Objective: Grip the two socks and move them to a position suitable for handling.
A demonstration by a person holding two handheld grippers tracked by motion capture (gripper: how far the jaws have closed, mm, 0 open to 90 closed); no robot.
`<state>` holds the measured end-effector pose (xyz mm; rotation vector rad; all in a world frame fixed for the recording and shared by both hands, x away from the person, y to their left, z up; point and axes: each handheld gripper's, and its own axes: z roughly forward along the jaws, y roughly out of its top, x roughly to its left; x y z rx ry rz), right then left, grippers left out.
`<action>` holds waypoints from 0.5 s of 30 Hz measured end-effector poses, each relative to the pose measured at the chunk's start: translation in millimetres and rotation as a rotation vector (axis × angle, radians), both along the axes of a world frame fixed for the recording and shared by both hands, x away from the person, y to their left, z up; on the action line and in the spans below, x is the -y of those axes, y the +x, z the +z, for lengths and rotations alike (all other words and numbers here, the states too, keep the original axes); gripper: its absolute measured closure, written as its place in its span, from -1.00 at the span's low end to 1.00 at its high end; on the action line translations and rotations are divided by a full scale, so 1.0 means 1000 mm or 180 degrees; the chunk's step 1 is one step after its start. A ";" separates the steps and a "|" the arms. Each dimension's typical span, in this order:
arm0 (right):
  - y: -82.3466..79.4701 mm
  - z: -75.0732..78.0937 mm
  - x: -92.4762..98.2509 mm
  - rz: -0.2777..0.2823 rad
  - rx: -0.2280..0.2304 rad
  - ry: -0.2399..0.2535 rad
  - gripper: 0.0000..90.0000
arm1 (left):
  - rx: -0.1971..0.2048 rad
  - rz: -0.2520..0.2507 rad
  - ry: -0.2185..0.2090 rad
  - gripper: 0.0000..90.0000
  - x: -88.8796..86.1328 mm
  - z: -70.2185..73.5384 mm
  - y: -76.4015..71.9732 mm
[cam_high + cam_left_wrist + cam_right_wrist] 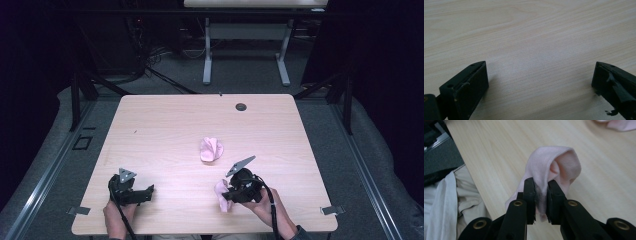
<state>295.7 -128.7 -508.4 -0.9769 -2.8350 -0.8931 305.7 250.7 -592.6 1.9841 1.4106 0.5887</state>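
- A pink sock (554,167), soft and limp, hangs bunched from the right gripper (541,195), whose jaws are clenched on a fold of its fabric near the desk's front edge, right of centre.
- By the look of it the sock is light, floppy and hard to damage; it will sag and fold wherever it is not held, so a pinch at the cuff or the toe edge looks likelier to let it hang straight than this mid-cloth grab.
- A second pink sock (211,149) lies crumpled near the middle of the desk (165,125), well apart from the held one.
- The left gripper (131,189) rests by the front-left corner, its jaws spread wide over bare wood with nothing between them.
- The desk top is pale wood grain, smooth and matte, with a round cable hole (241,106) near its far edge.
- Beyond it: grey carpet, dark curtains, and a white-legged table (245,45) at the back of the room.
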 end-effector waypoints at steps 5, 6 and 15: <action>-0.003 -0.018 -0.006 0.0054 -0.0186 -0.0026 0.77 | -0.0007 -0.0001 0.0005 -0.99 0.000 0.000 0.000; -0.003 -0.022 -0.007 0.0068 -0.0229 -0.0047 0.77 | -0.0009 -0.0002 0.0006 -0.99 0.000 0.000 0.000; -0.009 -0.031 -0.008 0.0073 -0.0301 -0.0067 0.48 | -0.0001 -0.0002 0.0003 -0.99 0.000 0.000 0.000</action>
